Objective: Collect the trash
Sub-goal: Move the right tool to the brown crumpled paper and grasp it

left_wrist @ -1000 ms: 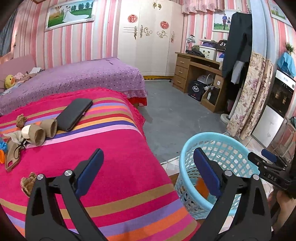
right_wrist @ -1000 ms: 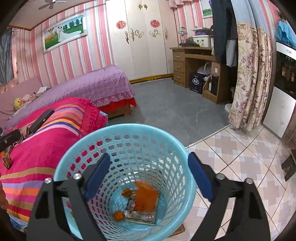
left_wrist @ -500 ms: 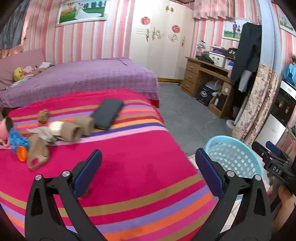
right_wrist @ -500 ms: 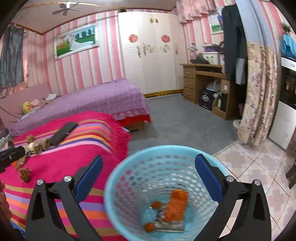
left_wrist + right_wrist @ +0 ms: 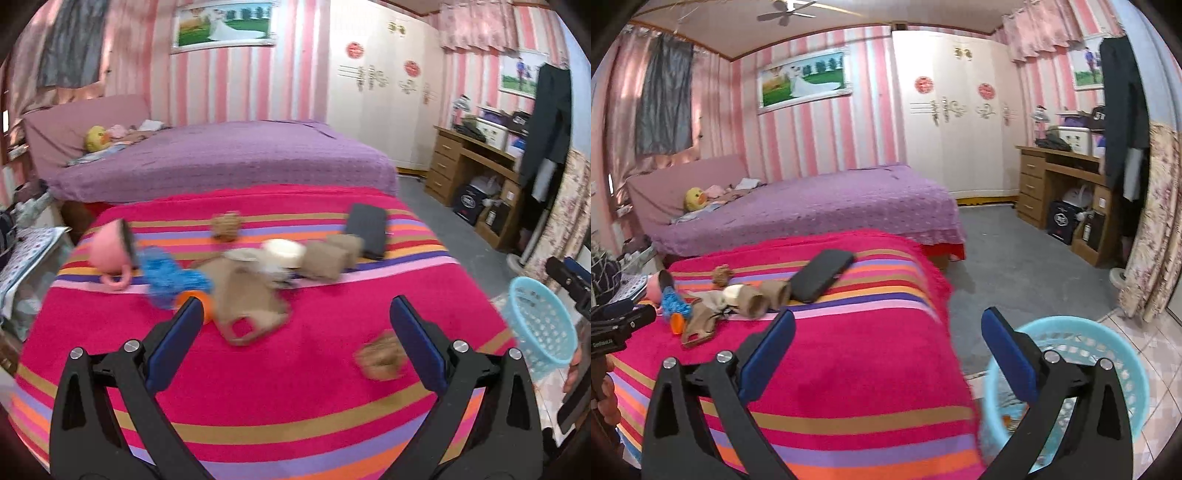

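Note:
A light blue trash basket [image 5: 1086,373] stands on the floor at the right of the striped pink bed [image 5: 280,391]; it also shows in the left wrist view [image 5: 541,325]. On the bed lie a crumpled brown scrap [image 5: 380,356], a brown cardboard piece [image 5: 247,306], cardboard tubes [image 5: 325,254], a white lump [image 5: 282,251], a blue and orange item [image 5: 170,277] and another brown scrap [image 5: 226,225]. My left gripper [image 5: 295,339] is open and empty above the bed. My right gripper [image 5: 886,350] is open and empty, between bed edge and basket.
A black phone [image 5: 367,230] and a pink cup [image 5: 110,251] lie on the striped bed. A purple bed [image 5: 812,210] stands behind it. A wooden desk [image 5: 1067,184], white wardrobe [image 5: 956,110] and floral curtain [image 5: 1152,229] line the right side.
Both grippers have swung left, away from the basket and toward the bed. The basket has slid to the right edge of both views. More of the bed's items have come into view.

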### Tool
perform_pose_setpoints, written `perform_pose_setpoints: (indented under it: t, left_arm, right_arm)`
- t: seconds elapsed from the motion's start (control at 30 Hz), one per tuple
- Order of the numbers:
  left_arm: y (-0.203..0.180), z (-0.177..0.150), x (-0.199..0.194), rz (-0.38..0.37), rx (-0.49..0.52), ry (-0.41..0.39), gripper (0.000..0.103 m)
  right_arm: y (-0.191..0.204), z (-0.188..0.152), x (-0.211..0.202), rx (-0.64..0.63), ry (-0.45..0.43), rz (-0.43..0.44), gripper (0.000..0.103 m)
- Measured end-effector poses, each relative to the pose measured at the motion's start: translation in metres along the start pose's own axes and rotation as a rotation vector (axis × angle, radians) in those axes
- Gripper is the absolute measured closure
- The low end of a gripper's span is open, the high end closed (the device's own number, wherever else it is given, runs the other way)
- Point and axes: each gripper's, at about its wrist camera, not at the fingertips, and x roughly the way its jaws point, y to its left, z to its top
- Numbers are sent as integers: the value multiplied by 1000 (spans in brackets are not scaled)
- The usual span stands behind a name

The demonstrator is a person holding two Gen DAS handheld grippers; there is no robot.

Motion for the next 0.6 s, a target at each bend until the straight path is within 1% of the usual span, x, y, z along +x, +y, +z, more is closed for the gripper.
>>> perform_pose_setpoints:
  t: [0.1,0.2,0.33,0.43,0.5,0.6]
  left_arm:
    - [31,-7,6,48,-36,6,6]
    - [53,-17,12,68,-50,19,6]
    - [73,-29,18,58,-55,49,6]
    - [81,-36,23,69,-59,76,6]
    - [86,-41,27,62,-69,102,6]
    - [93,-45,30,65,-69,114,5]
  right_arm:
    - [25,-4,12,-7,22,31,5]
    - [57,-19,23,-43,37,65,5]
    - [87,-38,37,-97,79,96,5]
    - [103,-48,47,-103,112,128,5]
    - [114,-52,50,-110,123,144,5]
    - [129,-58,54,-127,147,175,5]
